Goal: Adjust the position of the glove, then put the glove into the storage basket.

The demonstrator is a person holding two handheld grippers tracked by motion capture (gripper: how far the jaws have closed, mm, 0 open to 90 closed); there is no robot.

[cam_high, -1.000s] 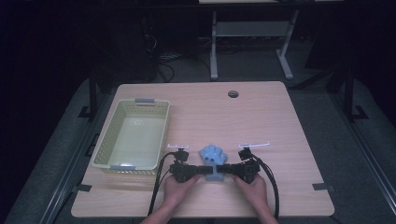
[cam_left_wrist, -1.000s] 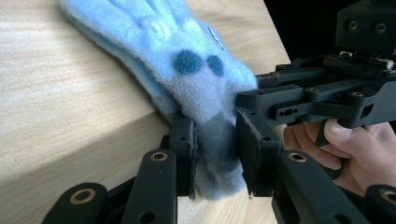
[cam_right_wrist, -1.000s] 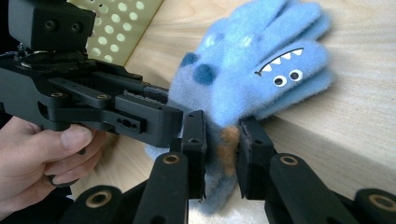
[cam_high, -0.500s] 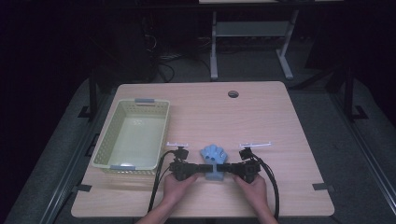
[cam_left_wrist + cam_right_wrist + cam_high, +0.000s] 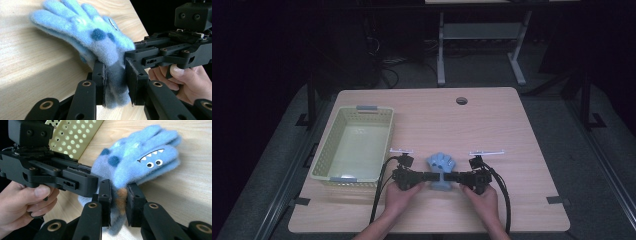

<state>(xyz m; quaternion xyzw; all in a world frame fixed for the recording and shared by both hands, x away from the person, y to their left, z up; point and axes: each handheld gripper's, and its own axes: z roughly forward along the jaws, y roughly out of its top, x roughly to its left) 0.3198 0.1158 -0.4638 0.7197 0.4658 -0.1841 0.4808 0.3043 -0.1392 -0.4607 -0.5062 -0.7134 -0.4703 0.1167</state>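
Here both tongs, left tongs [image 5: 116, 82] and right tongs [image 5: 119, 203], are clamped on the fuzzy light-blue woollen glove [image 5: 441, 166] (its monster face with teeth is seen from the right gripper view).

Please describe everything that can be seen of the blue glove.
The fuzzy light blue knitted glove lies on the wooden table, right of the pale yellow perforated plastic basket. It has darker blue spots and a monster face with two eyes and white teeth. Its fingers point away from the person. The left gripper and the right gripper both pinch its cuff end from opposite sides.
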